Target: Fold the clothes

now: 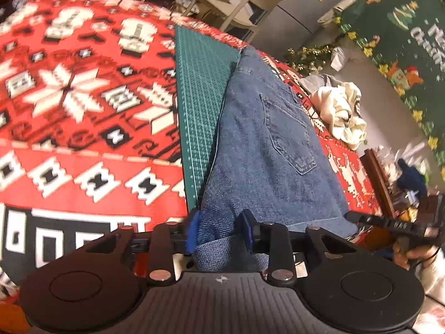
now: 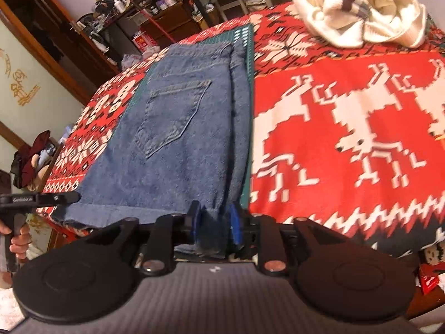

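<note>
A: Left wrist view: where are the folded jeans (image 1: 267, 139)?
B: On a green cutting mat (image 1: 197, 105). The left gripper (image 1: 219, 229) and right gripper (image 2: 215, 222) each pinch the near denim edge.

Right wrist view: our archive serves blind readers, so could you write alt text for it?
Folded blue jeans lie on a green cutting mat over a red reindeer-patterned blanket, their near edge gripped by the right gripper. A white sweater is heaped behind.
</note>
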`<state>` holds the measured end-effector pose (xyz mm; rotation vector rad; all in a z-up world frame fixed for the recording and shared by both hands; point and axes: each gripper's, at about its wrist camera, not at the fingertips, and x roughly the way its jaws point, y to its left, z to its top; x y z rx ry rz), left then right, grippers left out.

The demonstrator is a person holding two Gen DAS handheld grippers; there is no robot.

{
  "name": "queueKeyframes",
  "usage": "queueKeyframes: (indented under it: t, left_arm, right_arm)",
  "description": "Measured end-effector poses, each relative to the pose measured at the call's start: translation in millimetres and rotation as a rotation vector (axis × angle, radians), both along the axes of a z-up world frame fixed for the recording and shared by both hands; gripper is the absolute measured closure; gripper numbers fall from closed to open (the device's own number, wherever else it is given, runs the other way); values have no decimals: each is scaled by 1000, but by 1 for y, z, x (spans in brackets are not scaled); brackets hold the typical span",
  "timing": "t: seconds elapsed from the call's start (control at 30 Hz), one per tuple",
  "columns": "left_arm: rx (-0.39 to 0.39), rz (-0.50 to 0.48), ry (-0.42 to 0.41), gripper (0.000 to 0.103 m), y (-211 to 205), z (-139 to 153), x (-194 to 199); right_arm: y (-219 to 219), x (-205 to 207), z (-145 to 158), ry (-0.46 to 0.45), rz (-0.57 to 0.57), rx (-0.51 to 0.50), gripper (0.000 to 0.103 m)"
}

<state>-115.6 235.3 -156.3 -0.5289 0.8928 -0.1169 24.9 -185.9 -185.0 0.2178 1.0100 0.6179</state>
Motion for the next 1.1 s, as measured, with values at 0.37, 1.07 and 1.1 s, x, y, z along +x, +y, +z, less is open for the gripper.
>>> queueKeyframes:
  t: [0.37,1.07,1.1]
  left_arm:
    - [43,3,-63,56,18,27,40]
    - [107,-117,-55,84,-9,-5,194]
    - [107,-115,-53,84,-8,-5,194]
  right_arm:
    - [7,50,41,-161,-38,-14,74]
    - [98,224,-14,-115,27,-2,76]
    - [101,219,-11,-138,45,-25,83]
